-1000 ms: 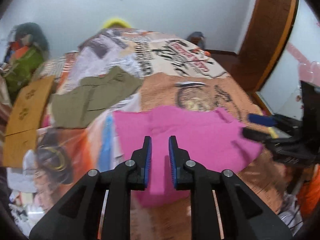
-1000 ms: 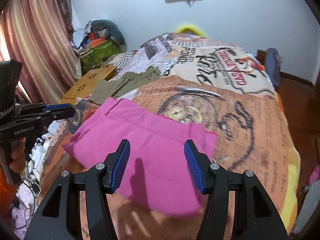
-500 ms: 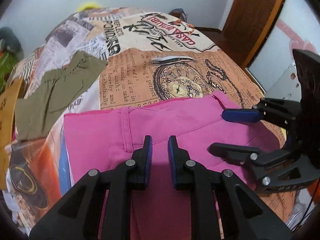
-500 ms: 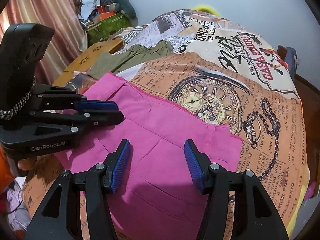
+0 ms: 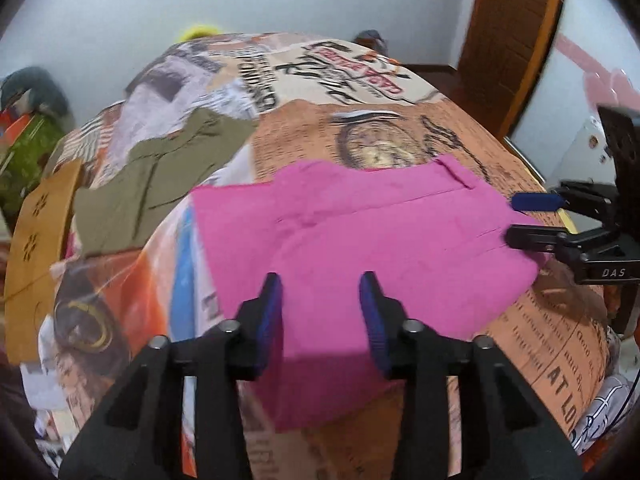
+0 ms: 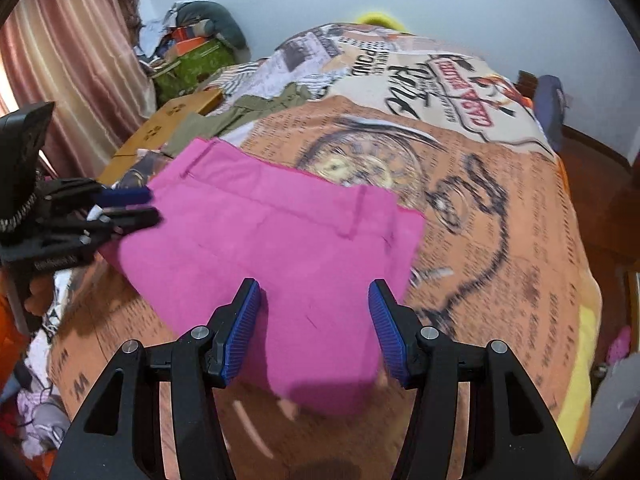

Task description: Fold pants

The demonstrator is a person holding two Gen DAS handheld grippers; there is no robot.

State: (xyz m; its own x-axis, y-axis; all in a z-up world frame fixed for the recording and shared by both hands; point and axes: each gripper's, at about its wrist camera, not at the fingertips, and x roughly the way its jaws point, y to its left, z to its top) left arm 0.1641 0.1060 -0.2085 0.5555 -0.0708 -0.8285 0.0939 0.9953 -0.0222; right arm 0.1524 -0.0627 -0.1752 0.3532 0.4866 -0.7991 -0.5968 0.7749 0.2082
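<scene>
Pink pants (image 5: 360, 236) lie folded flat on the printed bedspread (image 5: 400, 92), near the bed's front edge, at centre in both wrist views.

Left gripper (image 5: 320, 308): jaws have just been opening; they stand apart above the pink cloth with nothing pinched between the pads.

Right gripper (image 6: 314, 316): jaws apart, nothing held, poised over the pants' near edge.

Surroundings: olive-green garment (image 5: 160, 184) at 10 o'clock from the pants, just apart from them. Wooden board (image 5: 36, 248) at 9 o'clock, along the bed's edge. Striped curtain (image 6: 72, 60) and a clutter pile (image 6: 192, 52) at 10–11 o'clock in the right view. Wooden door (image 5: 516, 40) at 1 o'clock in the left view.
</scene>
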